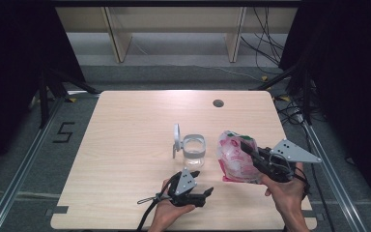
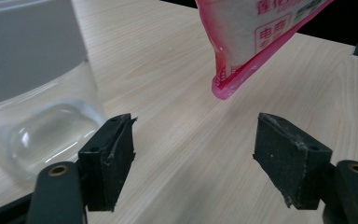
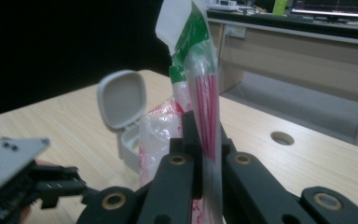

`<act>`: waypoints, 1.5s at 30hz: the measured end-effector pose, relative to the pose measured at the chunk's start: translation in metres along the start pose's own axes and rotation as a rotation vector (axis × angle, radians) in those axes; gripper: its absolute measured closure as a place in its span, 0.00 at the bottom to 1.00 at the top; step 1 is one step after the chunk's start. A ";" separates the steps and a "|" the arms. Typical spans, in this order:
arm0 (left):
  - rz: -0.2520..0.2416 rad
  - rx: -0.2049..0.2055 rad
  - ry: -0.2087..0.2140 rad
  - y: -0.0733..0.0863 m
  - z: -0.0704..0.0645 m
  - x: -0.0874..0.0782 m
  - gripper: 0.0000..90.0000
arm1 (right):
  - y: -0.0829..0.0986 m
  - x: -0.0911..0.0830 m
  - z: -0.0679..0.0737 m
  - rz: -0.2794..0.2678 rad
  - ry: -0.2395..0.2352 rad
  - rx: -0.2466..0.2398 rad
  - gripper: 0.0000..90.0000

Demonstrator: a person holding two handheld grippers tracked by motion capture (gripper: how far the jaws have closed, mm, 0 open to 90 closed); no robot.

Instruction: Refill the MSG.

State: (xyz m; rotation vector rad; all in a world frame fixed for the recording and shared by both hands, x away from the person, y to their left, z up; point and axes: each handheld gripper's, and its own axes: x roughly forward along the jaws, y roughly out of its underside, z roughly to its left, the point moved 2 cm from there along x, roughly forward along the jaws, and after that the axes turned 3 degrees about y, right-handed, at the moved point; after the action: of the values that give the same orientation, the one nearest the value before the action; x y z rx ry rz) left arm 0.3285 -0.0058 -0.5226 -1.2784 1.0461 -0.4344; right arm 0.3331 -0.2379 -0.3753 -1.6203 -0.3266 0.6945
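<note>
Pink bag (image 1: 235,157) pinched in right gripper (image 1: 249,151) beside clear jar (image 1: 193,151) (lid flipped up); left gripper (image 1: 207,192) spread, empty.

A pink and white plastic bag (image 1: 235,157) with red print and a green, white-tipped top hangs upright, lifted off the surface at centre right, its lower corner clear of the wood. Just to its left stands a clear, empty jar (image 1: 193,150), upright, its grey hinged lid (image 1: 176,137) flipped open on the left side.
</note>
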 end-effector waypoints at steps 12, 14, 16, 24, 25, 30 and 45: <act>-0.008 0.028 0.065 -0.002 -0.016 0.012 0.37 | -0.021 0.005 0.031 -0.008 -0.130 -0.005 1.00; -0.004 0.046 0.057 -0.002 -0.015 0.012 0.42 | -0.024 0.007 0.035 -0.019 -0.128 -0.024 1.00; -0.023 0.059 0.063 -0.002 -0.016 0.012 0.51 | -0.026 0.011 0.036 -0.024 -0.134 -0.059 1.00; -0.075 0.072 0.011 -0.003 -0.009 0.012 0.79 | -0.027 0.021 0.043 -0.012 -0.152 -0.044 1.00; -0.075 0.073 0.010 -0.003 -0.010 0.012 0.80 | -0.027 0.021 0.042 -0.005 -0.139 -0.051 1.00; -0.079 0.051 0.020 -0.006 -0.008 0.019 0.81 | -0.027 0.026 0.036 -0.012 -0.128 -0.054 1.00; -0.068 0.040 0.017 -0.032 -0.009 0.042 0.82 | -0.042 0.044 0.016 -0.020 -0.061 -0.005 1.00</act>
State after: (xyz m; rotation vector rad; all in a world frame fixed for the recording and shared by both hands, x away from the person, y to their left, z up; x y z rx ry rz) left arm 0.3511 -0.0526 -0.5090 -1.2797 1.0058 -0.5161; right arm 0.3648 -0.1923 -0.3462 -1.6005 -0.3886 0.7297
